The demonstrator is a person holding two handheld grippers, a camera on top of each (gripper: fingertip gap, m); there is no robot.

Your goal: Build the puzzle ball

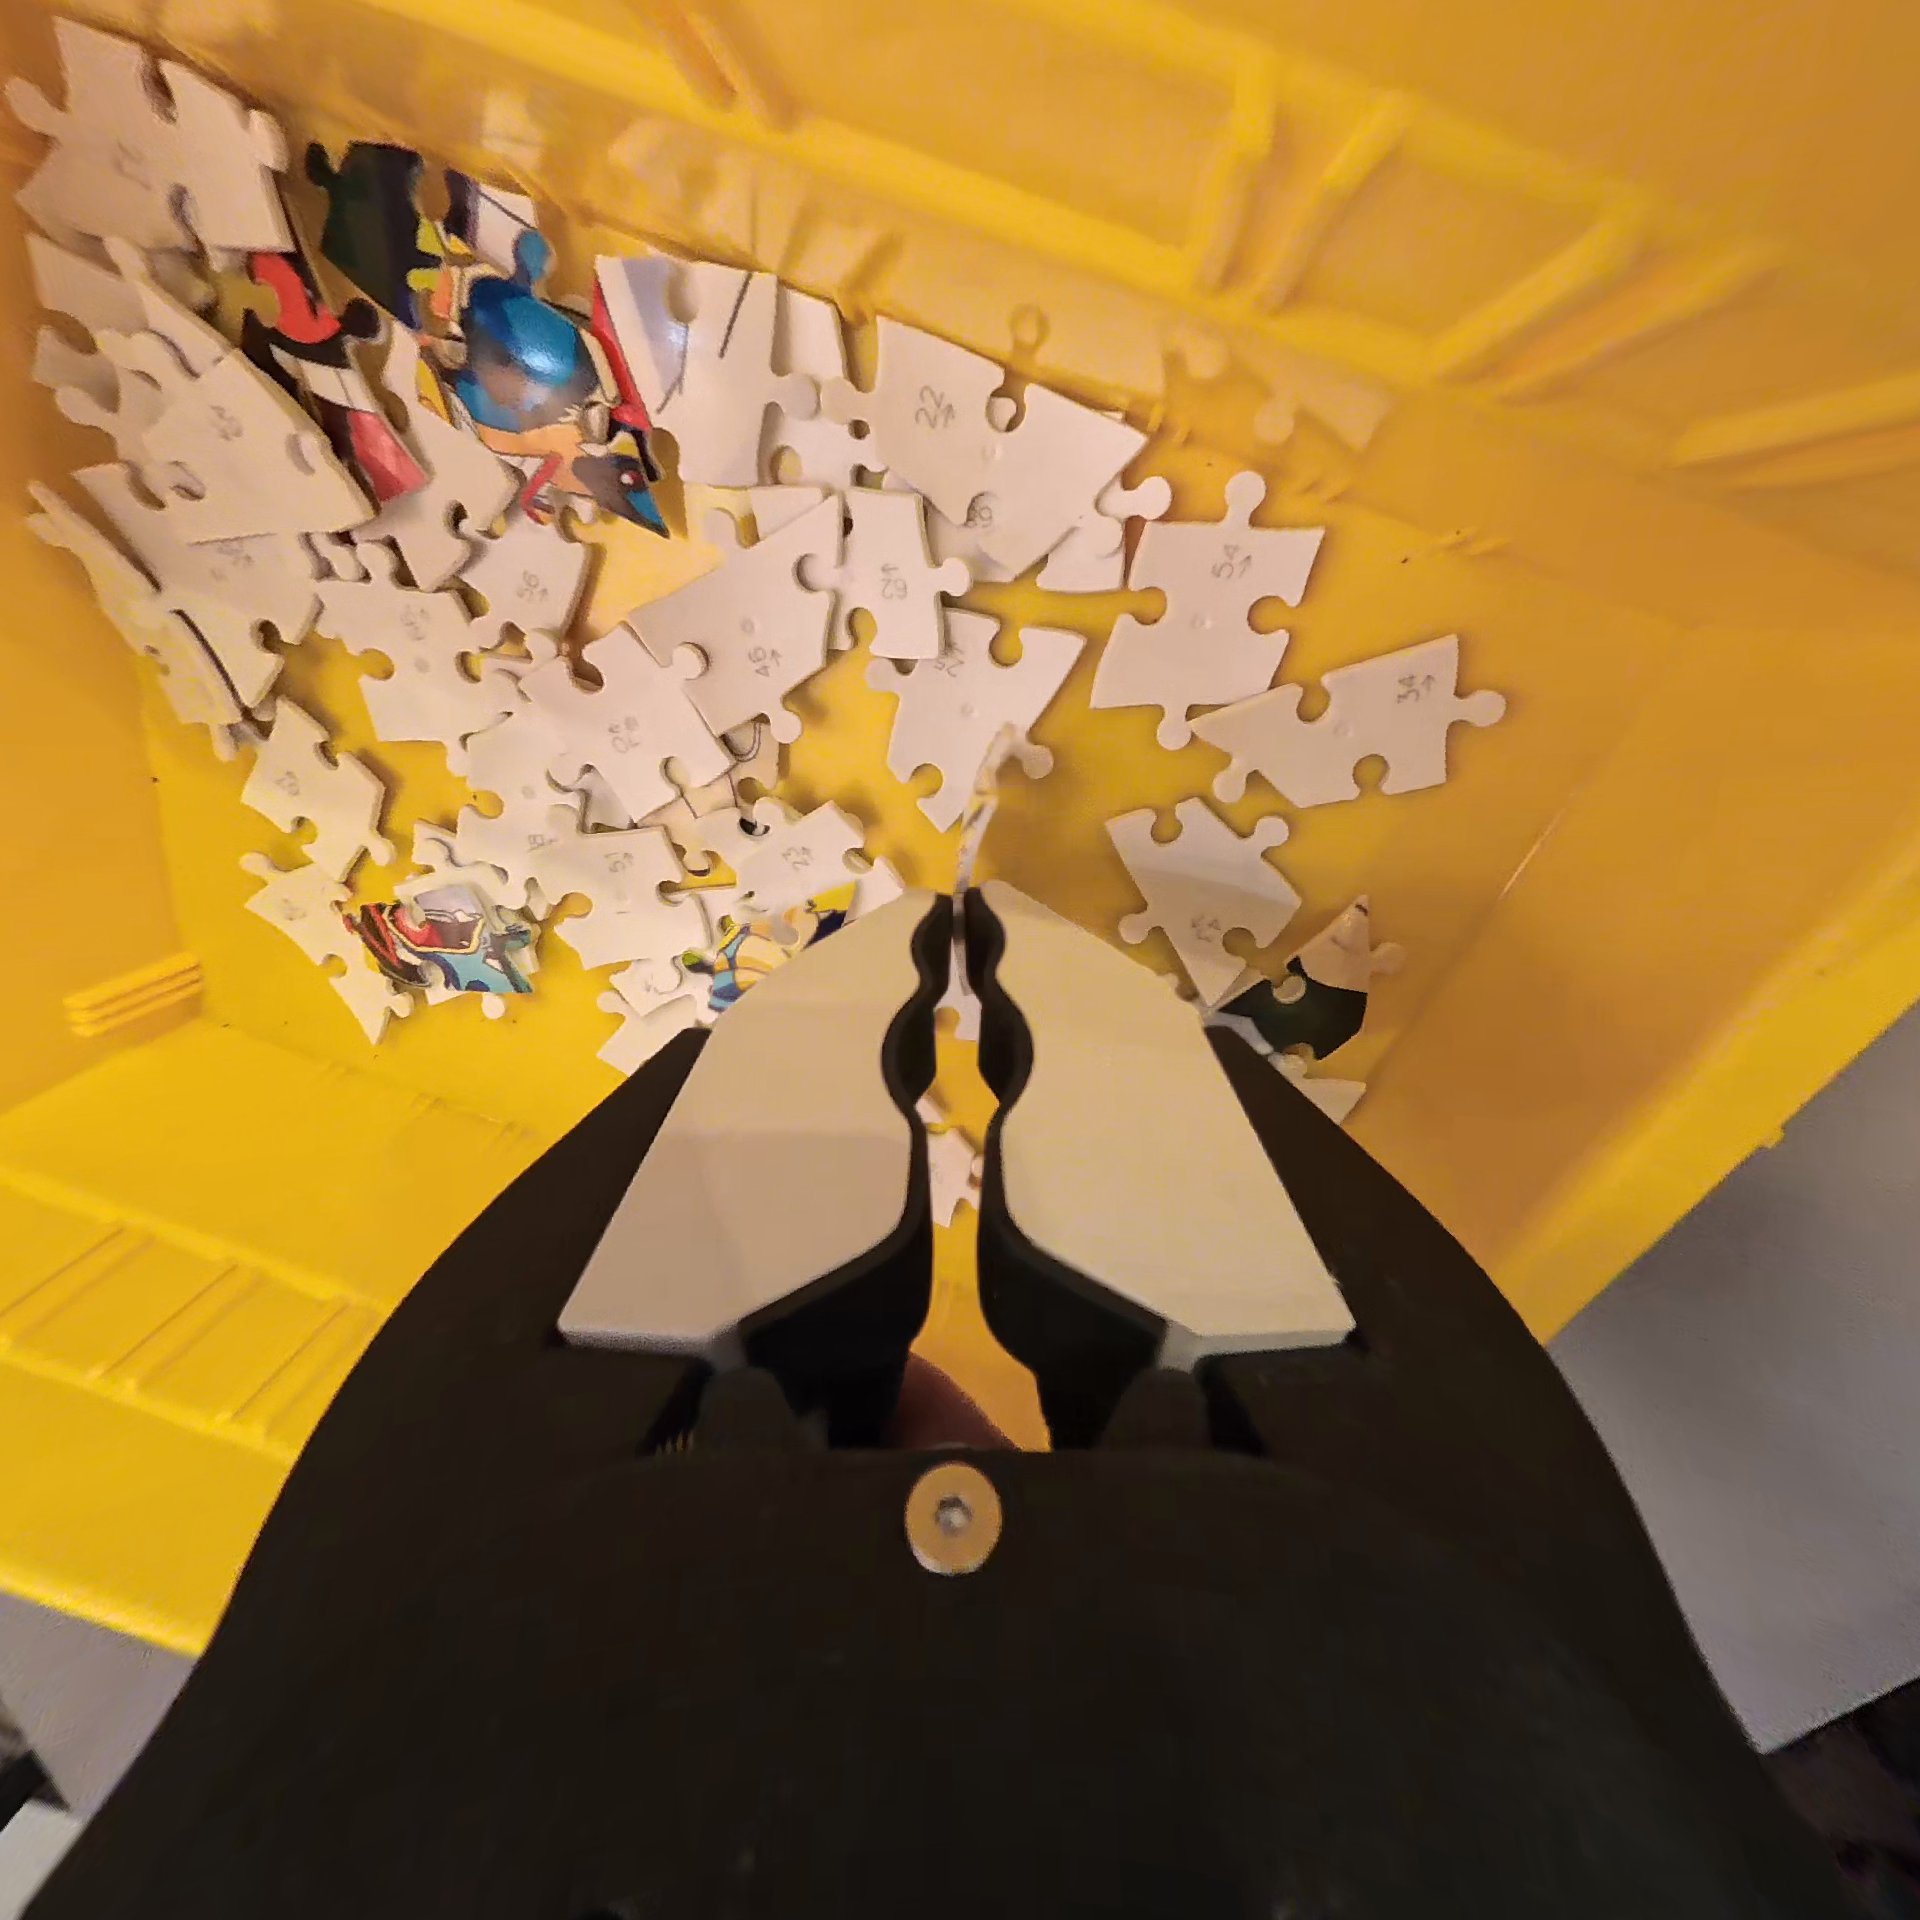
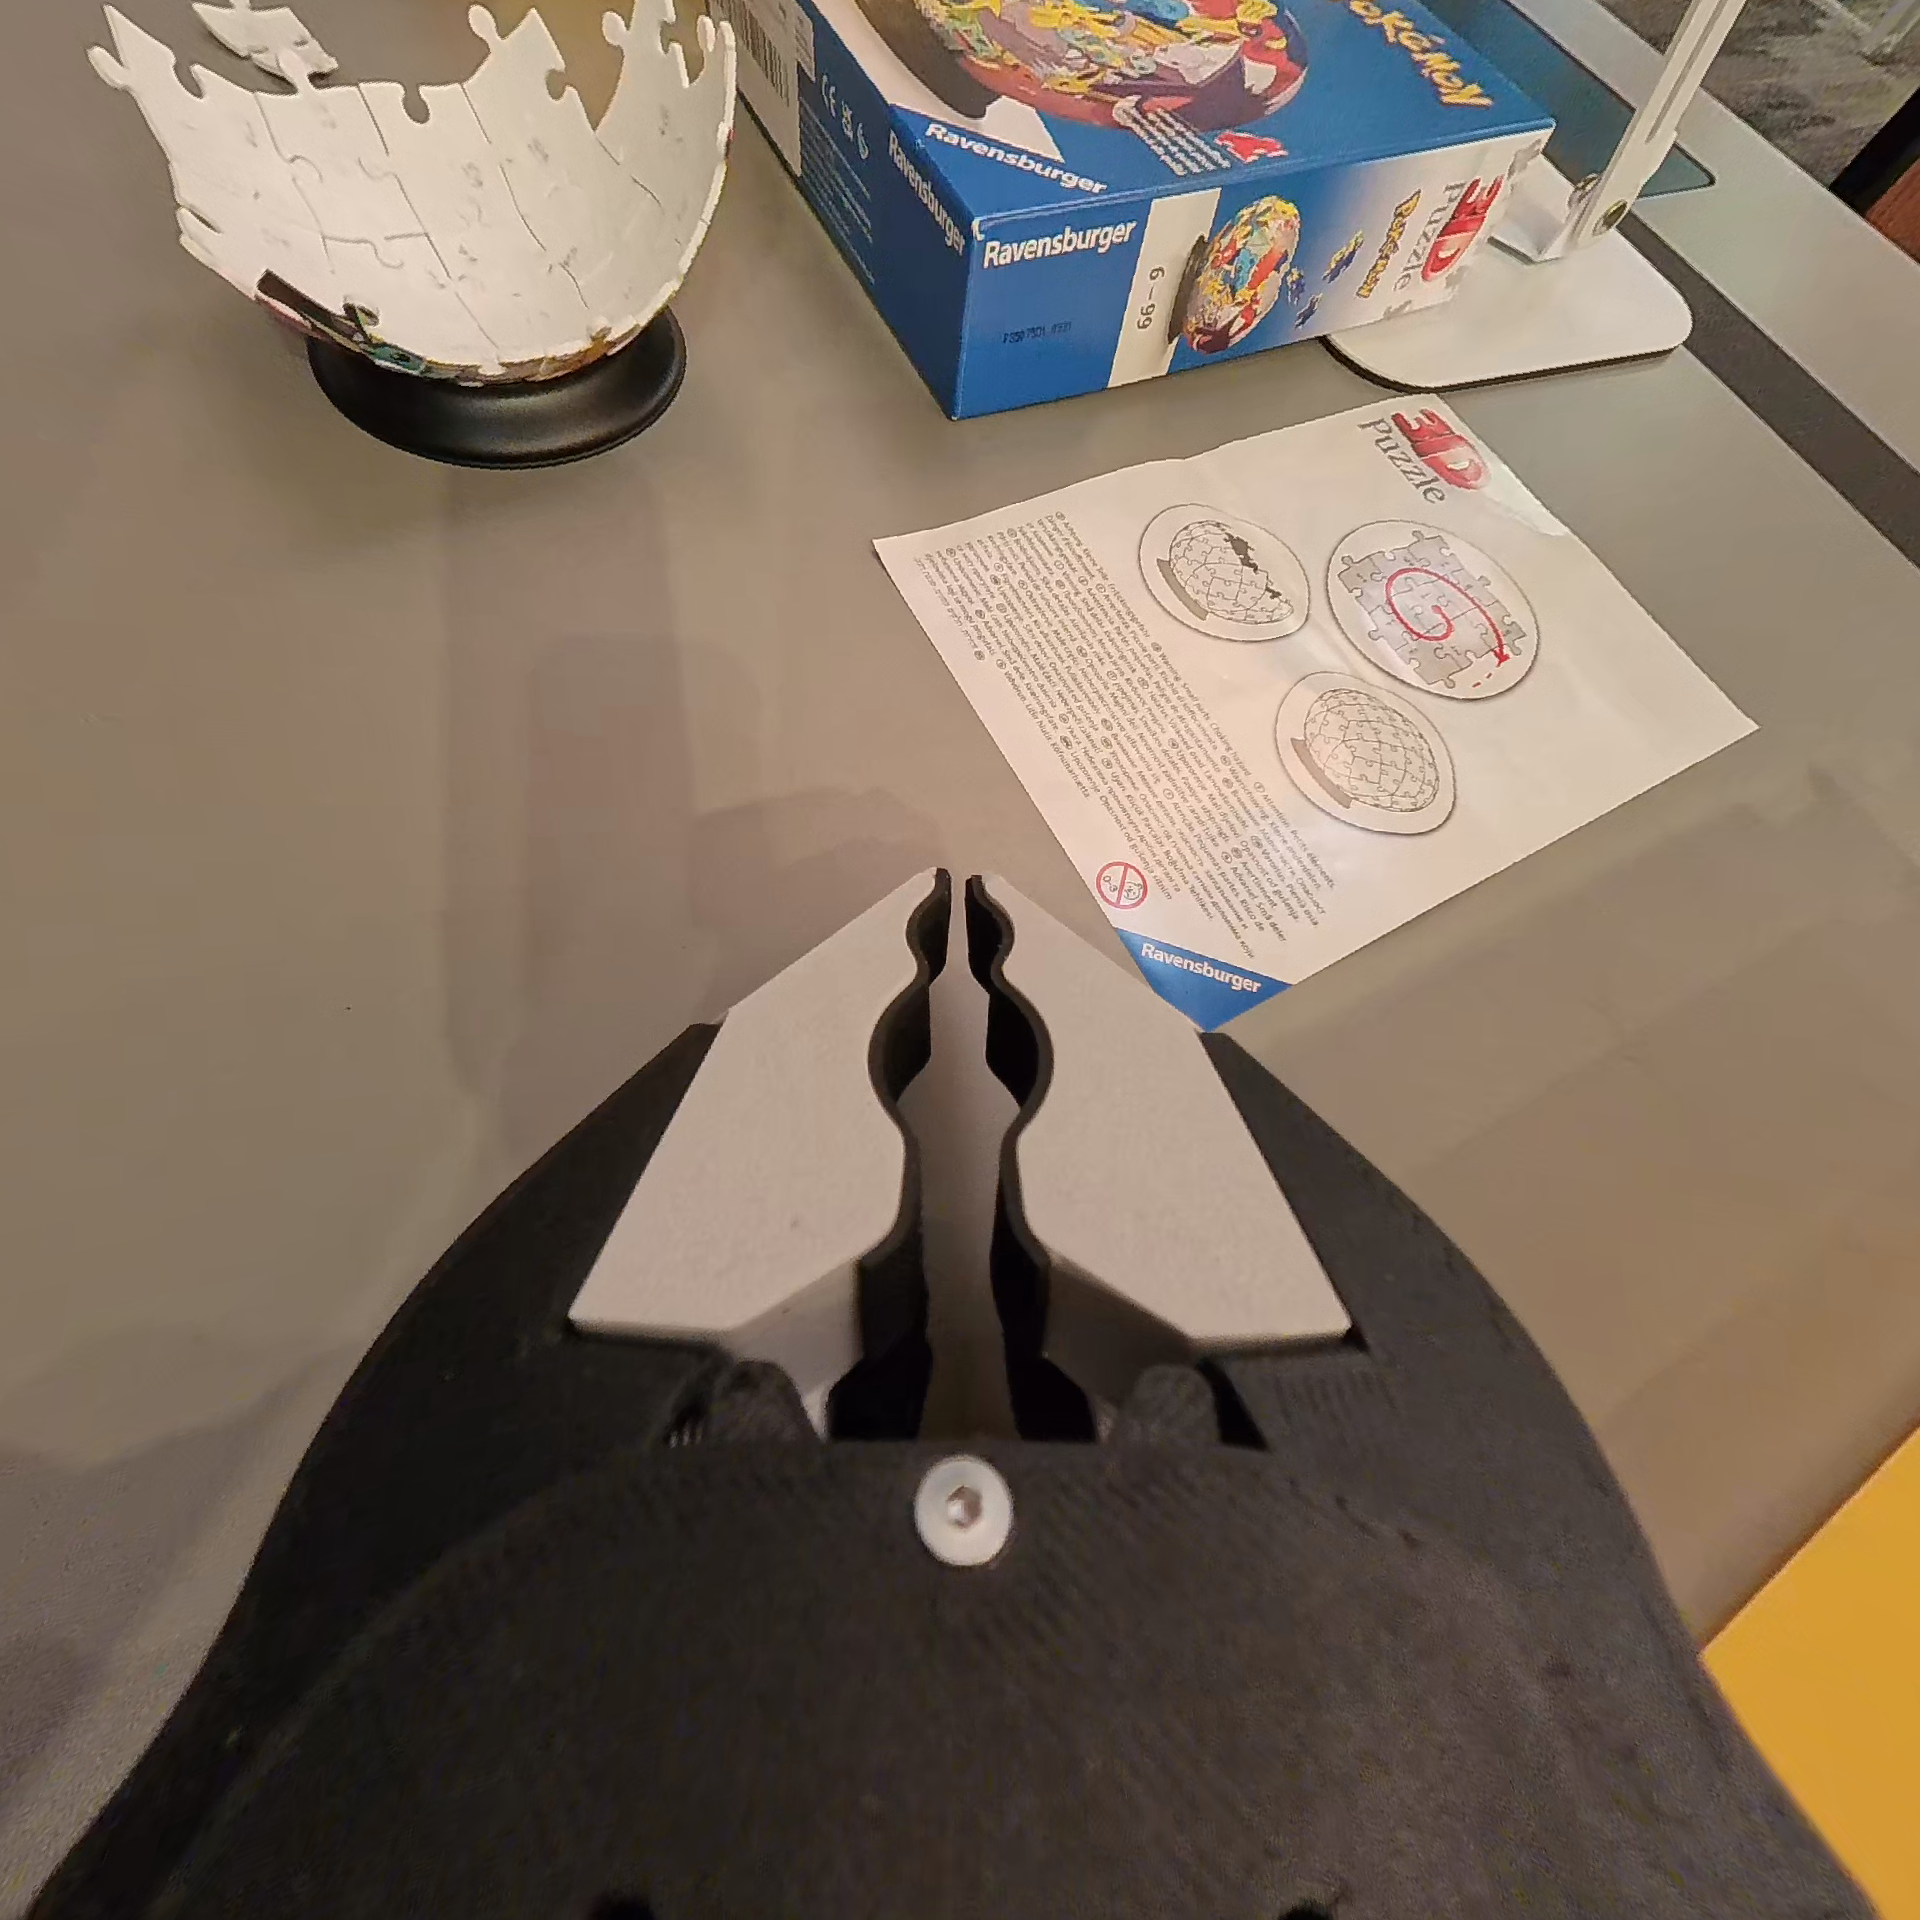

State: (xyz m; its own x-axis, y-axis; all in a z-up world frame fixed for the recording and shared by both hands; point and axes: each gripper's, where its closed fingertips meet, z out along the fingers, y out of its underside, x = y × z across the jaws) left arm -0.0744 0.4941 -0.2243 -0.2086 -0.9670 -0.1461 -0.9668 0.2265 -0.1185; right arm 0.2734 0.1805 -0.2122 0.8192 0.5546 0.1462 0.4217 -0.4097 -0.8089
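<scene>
Glossy yellow bin (image 1: 1351, 260) — left tongs (image 1: 958, 906) pinch thin piece (image 1: 982, 800); right tongs (image 2: 957, 883) closed, empty.

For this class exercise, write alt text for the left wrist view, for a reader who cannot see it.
The left gripper pinches a thin puzzle piece edge-on at its fingertips, above a yellow bin. Loose pieces lie scattered on the bin floor, most white side up, a few showing colourful print.
</scene>
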